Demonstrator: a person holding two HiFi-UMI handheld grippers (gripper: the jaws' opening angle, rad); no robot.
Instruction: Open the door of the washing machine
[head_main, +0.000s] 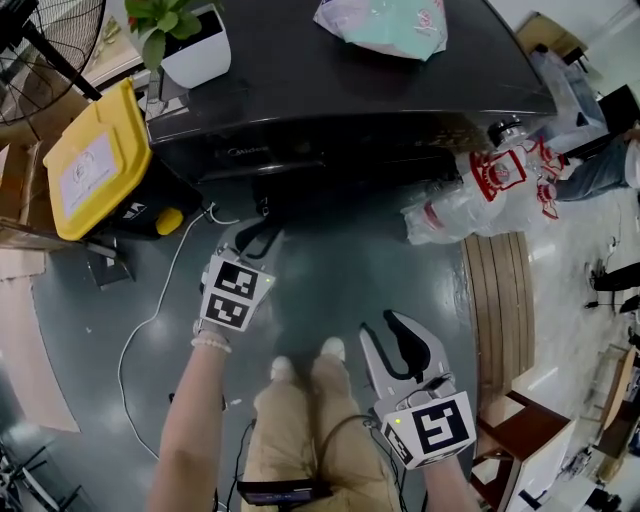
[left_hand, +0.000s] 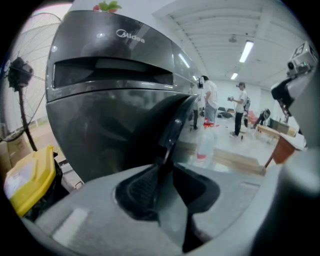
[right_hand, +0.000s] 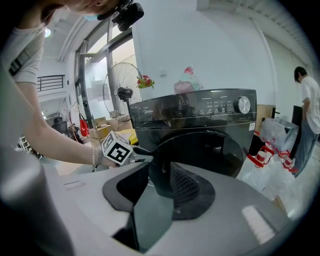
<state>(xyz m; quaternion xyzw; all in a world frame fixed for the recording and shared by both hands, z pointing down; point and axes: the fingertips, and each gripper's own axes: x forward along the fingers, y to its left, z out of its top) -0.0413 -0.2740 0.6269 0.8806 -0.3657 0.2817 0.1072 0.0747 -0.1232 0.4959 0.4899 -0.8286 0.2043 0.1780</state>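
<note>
A dark front-loading washing machine (head_main: 350, 110) stands ahead, its round door (right_hand: 210, 145) low on the front. In the left gripper view the door's thin rim (left_hand: 172, 127) runs down between the pads, and my left gripper (left_hand: 162, 172) is shut on it. From the head view the left gripper (head_main: 258, 232) reaches to the machine's front at its left side. The right gripper view shows the same gripper (right_hand: 145, 159) at the door's left edge. My right gripper (head_main: 395, 340) hangs back over the floor, open with nothing between its fingers (right_hand: 160, 177).
A yellow-lidded bin (head_main: 95, 165) and a fan (head_main: 50, 45) stand left of the machine. A potted plant (head_main: 185, 40) and a plastic bag (head_main: 385, 25) lie on top. Clear bags of bottles (head_main: 480, 195) and wooden slats (head_main: 497, 300) lie right. A white cable (head_main: 150, 310) crosses the floor.
</note>
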